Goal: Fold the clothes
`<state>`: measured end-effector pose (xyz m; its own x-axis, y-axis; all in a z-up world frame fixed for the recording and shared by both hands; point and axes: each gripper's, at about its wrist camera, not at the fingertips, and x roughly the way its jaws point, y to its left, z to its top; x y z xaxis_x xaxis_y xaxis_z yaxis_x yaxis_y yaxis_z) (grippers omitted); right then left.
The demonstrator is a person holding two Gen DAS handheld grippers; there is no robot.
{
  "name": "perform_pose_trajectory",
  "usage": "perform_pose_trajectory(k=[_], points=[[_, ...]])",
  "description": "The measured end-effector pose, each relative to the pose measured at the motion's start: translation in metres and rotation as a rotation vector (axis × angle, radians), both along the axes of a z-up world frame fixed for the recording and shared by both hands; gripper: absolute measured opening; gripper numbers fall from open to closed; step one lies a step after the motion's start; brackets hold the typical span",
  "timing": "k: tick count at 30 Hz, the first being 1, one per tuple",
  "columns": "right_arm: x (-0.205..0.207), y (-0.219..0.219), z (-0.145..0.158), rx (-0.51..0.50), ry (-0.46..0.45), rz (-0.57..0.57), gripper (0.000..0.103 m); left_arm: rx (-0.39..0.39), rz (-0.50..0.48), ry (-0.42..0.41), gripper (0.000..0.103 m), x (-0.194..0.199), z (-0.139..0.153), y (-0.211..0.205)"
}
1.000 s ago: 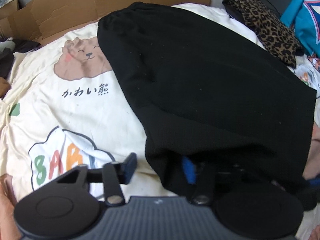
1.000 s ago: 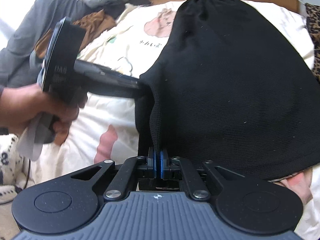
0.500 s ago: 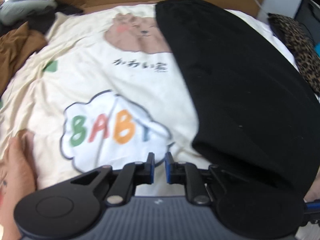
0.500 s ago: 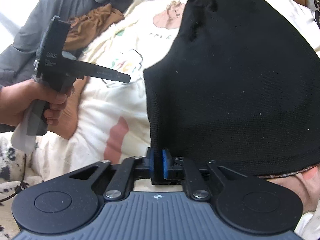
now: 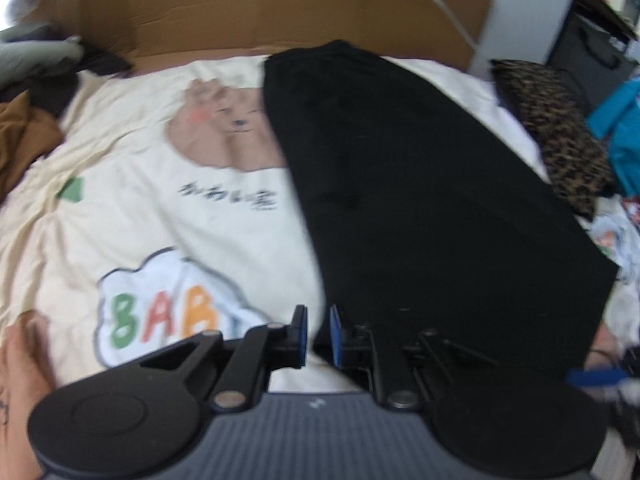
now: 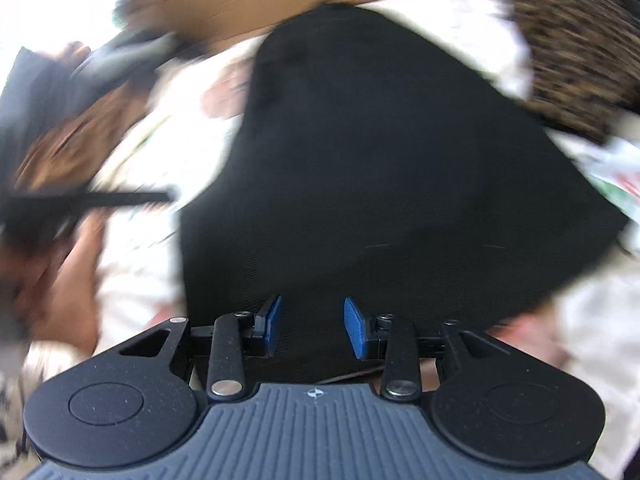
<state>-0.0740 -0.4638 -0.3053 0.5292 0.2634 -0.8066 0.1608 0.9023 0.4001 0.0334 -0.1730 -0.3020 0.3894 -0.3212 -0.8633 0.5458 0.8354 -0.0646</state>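
A black garment [image 5: 420, 200] lies folded lengthwise on the right half of a cream bedsheet [image 5: 160, 220] printed with a bear and "BABY". My left gripper [image 5: 318, 334] hovers over the garment's near left corner. Its pads stand a narrow gap apart with nothing between them. In the blurred right wrist view, my right gripper [image 6: 312, 328] is over the near edge of the black garment [image 6: 380, 160]. Its jaws are opening and the pads do not press the cloth. The left gripper [image 6: 92, 200] shows there as a dark streak at the left.
Cardboard [image 5: 280, 12] stands along the far side of the bed. Brown and grey clothes [image 5: 20, 140] are heaped at the left. A leopard-print fabric [image 5: 560, 136] and a teal item [image 5: 620, 128] lie at the right.
The left gripper let go of the garment's hem, closed to a narrow gap and rose clear to the left. The right gripper's jaws opened off the garment's edge and it swung right.
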Motion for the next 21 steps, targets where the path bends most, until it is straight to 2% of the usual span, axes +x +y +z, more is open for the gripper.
perform_pose_trajectory(k=[3,7,12,21], points=[[-0.008,-0.039,-0.005,-0.024,0.005,-0.117,0.038,-0.018,-0.075,0.008,0.013,-0.006,-0.001,-0.014],[-0.015,-0.075,-0.007,-0.077,0.012,-0.194,0.038,-0.08,-0.116,0.082,0.013,-0.003,-0.005,-0.021],[-0.021,-0.111,-0.014,-0.114,0.028,-0.262,0.038,-0.052,-0.148,0.116,0.013,-0.008,-0.017,-0.023],[-0.016,-0.119,-0.025,-0.107,0.062,-0.305,0.043,0.038,-0.219,0.182,0.013,-0.042,-0.04,-0.021]])
